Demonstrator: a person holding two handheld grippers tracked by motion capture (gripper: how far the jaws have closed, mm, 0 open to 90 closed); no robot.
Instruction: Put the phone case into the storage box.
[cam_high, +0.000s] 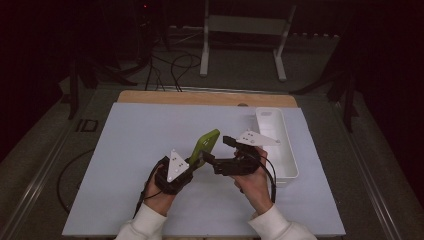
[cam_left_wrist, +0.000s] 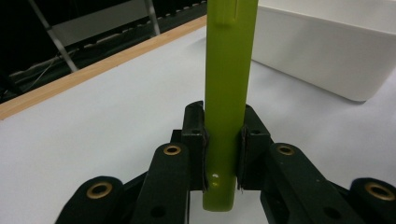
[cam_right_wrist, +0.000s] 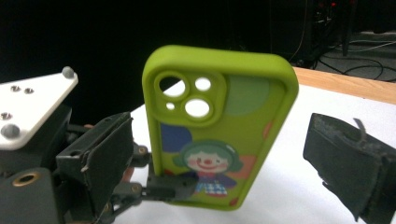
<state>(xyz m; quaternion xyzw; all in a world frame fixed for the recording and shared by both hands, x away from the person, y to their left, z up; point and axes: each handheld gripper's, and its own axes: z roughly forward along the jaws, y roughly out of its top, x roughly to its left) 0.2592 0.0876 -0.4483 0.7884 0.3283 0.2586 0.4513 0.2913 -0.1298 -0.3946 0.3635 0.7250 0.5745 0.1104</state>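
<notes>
The two white sleeves (cam_high: 145, 222) come in at the near edge of the table (cam_high: 125, 165), and just beyond them the left gripper (cam_left_wrist: 223, 154) is clamped on the bottom end of a green phone case (cam_high: 206, 142), which is held off the table near its middle and leans up and away to the right. In the left gripper view the pads press both thin edges of the case, which rises straight between the jaws. The right gripper (cam_high: 212, 162) comes in level from the right, the hand behind it low over the table, and its jaws stand apart on either side of the case in the right gripper view, grasping nothing; the near jaw is blurred, so how close it sits to the case's edge is hard to judge. The step looks like a handover or a second grip on the case. To do it well, the left should hold steady while the right closes squarely on the long edges, clear of the camera cutouts. A white bin (cam_high: 277, 145) lies at the right, well apart from the case.
</notes>
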